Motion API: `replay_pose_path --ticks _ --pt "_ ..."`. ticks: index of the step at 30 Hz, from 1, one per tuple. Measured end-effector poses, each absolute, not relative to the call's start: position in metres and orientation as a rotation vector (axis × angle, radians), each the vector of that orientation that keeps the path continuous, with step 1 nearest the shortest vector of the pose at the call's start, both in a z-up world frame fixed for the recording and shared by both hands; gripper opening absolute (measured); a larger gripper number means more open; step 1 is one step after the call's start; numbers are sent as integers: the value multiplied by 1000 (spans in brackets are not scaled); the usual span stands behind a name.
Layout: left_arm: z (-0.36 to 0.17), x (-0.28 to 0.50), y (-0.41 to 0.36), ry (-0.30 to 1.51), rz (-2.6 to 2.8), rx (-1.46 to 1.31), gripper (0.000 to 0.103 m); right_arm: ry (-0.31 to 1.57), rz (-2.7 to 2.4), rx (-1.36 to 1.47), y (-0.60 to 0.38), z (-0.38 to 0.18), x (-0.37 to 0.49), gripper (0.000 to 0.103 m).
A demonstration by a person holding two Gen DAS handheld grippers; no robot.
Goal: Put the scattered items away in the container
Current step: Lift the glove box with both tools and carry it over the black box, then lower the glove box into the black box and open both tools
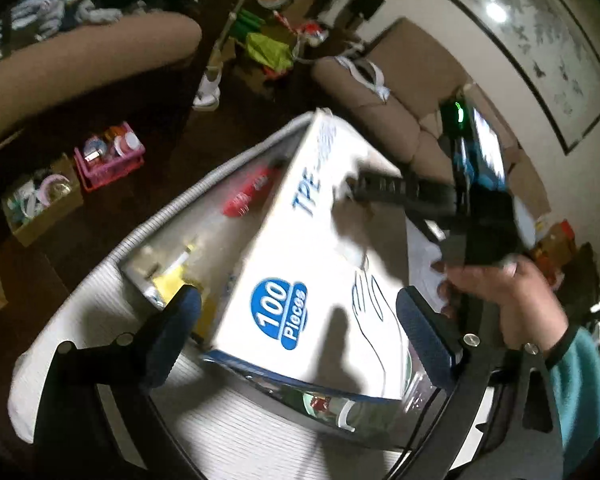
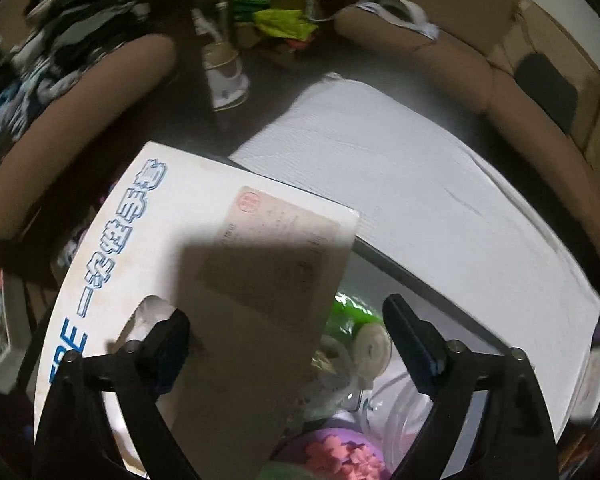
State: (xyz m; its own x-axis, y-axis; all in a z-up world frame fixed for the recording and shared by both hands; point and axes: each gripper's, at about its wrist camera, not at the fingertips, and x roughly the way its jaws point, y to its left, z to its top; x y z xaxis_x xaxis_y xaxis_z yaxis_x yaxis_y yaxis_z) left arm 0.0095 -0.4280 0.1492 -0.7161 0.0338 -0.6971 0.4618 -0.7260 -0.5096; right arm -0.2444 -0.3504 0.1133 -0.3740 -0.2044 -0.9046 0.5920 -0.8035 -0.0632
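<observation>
Left wrist view: both tools (image 1: 298,334) gape; glove box (image 1: 312,256) tilted, long axis running away.

Your tabletop (image 2: 380,256) is dark, and most of it lies under a white ribbed mat (image 2: 420,184) that reaches its far edge. On the mat sits the clear container (image 1: 160,256), with the white glove box (image 1: 312,264) tilted over it.

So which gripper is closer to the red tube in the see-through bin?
The left one. The left gripper is open around the near end of the glove box, with the red tube just beyond. The right gripper reaches over the box's top from the other side.
</observation>
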Motion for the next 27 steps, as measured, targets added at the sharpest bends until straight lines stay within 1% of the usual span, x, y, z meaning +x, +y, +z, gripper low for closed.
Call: replay_pose_path --ticks 2,3,5,7,9,13,16,18,20,23,25,27 --pt "167 20 -430 1014 -2541 927 98 467 -2219 1415 -341 112 -240 93" --pt "169 22 -432 1042 -2565 914 99 440 -2218 1436 -335 111 -239 92" --pt "163 18 -431 1147 -2607 944 99 363 -2229 1491 -319 102 -239 91" --pt "147 8 -426 1192 -2591 1023 99 355 -2274 1437 -314 102 -237 88" --pt "136 -1 -422 1168 -2585 1082 98 328 -2319 1432 -316 100 -236 90" --pt "123 -16 -414 952 -2537 1144 99 345 -2290 1491 -335 93 -241 91" --pt "117 -24 -415 846 -2501 1175 98 408 -2223 1506 -341 99 -240 93" --pt "118 -24 -418 885 -2493 1158 98 472 -2180 1498 -341 109 -238 93" --pt "117 -24 -420 901 -2492 1156 98 471 -2141 1492 -332 120 -235 93" --pt "116 -26 -415 828 -2482 1178 98 418 -2071 1485 -318 137 -232 94" --pt "121 -25 -414 858 -2487 1148 98 316 -1986 1476 -308 148 -230 94" --pt "134 -15 -418 919 -2521 1061 98 299 -2006 1415 -293 166 -224 94"
